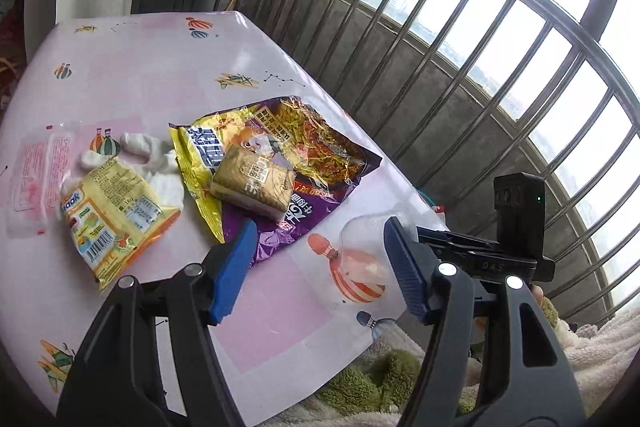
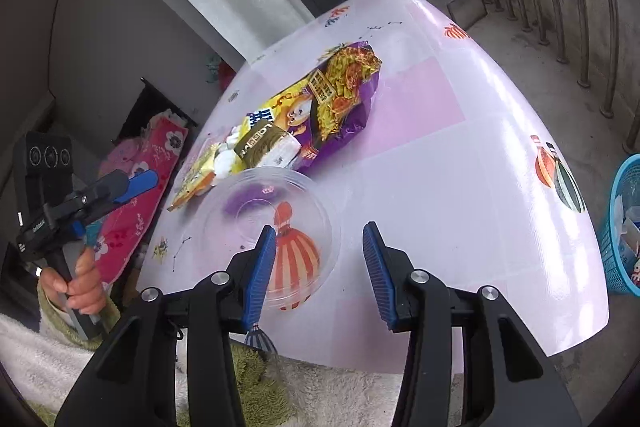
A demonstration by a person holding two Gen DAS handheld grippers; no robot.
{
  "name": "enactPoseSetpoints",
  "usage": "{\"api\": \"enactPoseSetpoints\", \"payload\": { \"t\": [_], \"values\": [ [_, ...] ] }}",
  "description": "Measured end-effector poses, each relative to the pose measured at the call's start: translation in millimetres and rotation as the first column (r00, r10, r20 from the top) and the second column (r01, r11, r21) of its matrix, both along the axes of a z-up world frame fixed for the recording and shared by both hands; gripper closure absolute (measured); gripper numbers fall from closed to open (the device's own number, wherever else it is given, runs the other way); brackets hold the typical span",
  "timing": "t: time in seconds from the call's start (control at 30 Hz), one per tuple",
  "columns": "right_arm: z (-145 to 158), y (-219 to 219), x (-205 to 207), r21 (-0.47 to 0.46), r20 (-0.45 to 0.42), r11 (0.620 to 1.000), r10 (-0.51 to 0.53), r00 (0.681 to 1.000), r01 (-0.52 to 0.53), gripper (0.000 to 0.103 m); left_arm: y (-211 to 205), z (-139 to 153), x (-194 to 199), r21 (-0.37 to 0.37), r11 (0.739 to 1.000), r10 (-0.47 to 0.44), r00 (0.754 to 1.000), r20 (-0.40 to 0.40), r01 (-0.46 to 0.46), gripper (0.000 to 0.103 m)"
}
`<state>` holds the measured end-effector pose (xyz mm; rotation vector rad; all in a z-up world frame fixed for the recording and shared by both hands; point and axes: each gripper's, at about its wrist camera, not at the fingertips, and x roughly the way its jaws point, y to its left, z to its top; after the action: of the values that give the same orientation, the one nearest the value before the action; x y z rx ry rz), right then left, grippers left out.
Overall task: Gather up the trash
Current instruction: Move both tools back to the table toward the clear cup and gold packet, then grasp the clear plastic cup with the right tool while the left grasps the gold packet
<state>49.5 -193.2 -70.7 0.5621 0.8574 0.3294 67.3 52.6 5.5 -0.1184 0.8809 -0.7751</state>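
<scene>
Both grippers hover over pink table, nothing between pads. Left gripper fingers spread above purple snack bag; right gripper fingers also apart, over clear plastic lid near table edge. Trash piled together: gold wrapped pack on purple bag, yellow snack packet beside crumpled tissue (flat pink-white sachet further left). Blue basket on floor by table corner.
</scene>
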Motion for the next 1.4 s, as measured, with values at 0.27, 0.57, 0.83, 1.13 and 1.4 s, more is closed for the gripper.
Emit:
{"api": "enactPoseSetpoints", "payload": {
  "t": [0.27, 0.57, 0.83, 1.13, 1.4],
  "values": [
    [-3.8, 10.5, 6.9, 0.027, -0.012, 1.000, 0.006, 1.000, -0.006, 0.082, -14.6, -8.6, 36.3, 0.033, 0.999, 0.018, 0.998, 0.055, -0.020, 0.045],
    [-3.4, 14.2, 11.4, 0.058, -0.008, 0.998, 0.033, 0.999, -0.032, 0.097, -37.3, -32.3, 69.9, 0.168, 0.986, 0.004, 0.999, 0.050, -0.012, 0.034],
    [1.4, 3.9, 9.6, 0.047, -0.004, 0.999, 0.027, 1.000, -0.027, 0.097, -46.1, -47.7, 82.9, 0.206, 0.979, -0.004, 1.000, -0.003, 0.004, 0.031],
    [7.6, -3.4, 3.0, 0.033, 0.002, 0.999, 0.013, 1.000, -0.013, 0.097, -51.0, -53.1, 89.4, 0.220, 0.975, -0.004, 1.000, -0.006, 0.006, 0.030],
    [7.5, -6.1, -1.4, 0.043, -0.001, 0.999, -0.001, 1.000, 0.001, 0.097, -53.7, -51.5, 94.6, 0.241, 0.970, -0.020, 1.000, 0.010, 0.017, 0.024]
  ]
}}
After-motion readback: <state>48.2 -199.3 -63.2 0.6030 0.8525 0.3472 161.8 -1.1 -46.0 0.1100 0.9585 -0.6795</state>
